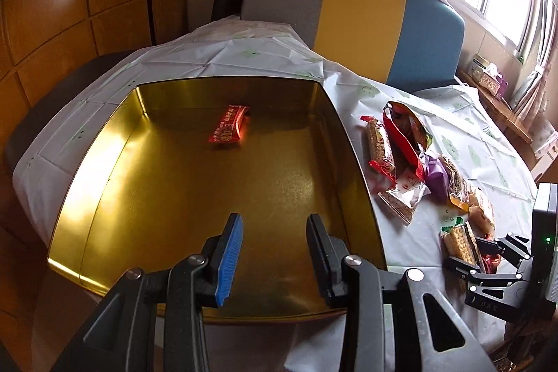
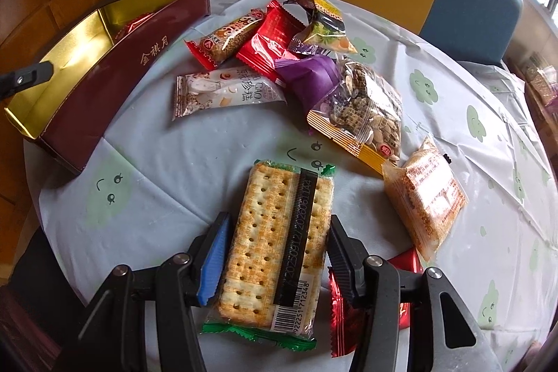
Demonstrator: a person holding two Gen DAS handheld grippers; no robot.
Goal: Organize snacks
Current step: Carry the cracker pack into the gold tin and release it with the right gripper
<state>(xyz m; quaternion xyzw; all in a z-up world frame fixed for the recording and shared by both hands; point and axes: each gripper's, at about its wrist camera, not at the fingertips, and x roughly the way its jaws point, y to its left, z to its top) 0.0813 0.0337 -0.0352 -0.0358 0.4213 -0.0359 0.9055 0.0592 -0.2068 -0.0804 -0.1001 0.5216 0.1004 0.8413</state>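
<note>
1. Two grippers are in play; my left gripper [image 1: 275, 253] hangs over the near part of the tin [image 1: 87, 169] with its fingers partly open and nothing between them; one red snack [image 1: 228, 128] lies well ahead of its tips on the gold floor.
2. My right gripper [image 2: 277, 260] straddles the cracker pack [image 2: 275, 246]; the blue pad [image 2: 212, 264] sits against the pack's left edge and the black pad is at its right edge; I judge the pads are just meeting the wrapper, though I cannot tell how hard they press.
3. Risk one: the pack lies lengthwise between the fingers and juts far past the tips; held only by its near half it could droop or pivot on the lift and slide out.
4. Risk two: squeezing the long edges could crack the crackers or buckle the slick film so it slips.
5. Risk three: a red wrapper [image 2: 340, 312] lies touching the outside of the right finger, partly under it; it could be dragged off the table [image 2: 174, 156] as I lift.
6. Risk four: the orange pack [image 2: 423, 197] lies just right of the tips and the other snacks ahead; a swing toward the tin, left of the fingers, could sweep them.
7. Risk five: both grippers could meet over the tin; its dark red wall [image 2: 115, 82] could catch the drooping pack.
</note>
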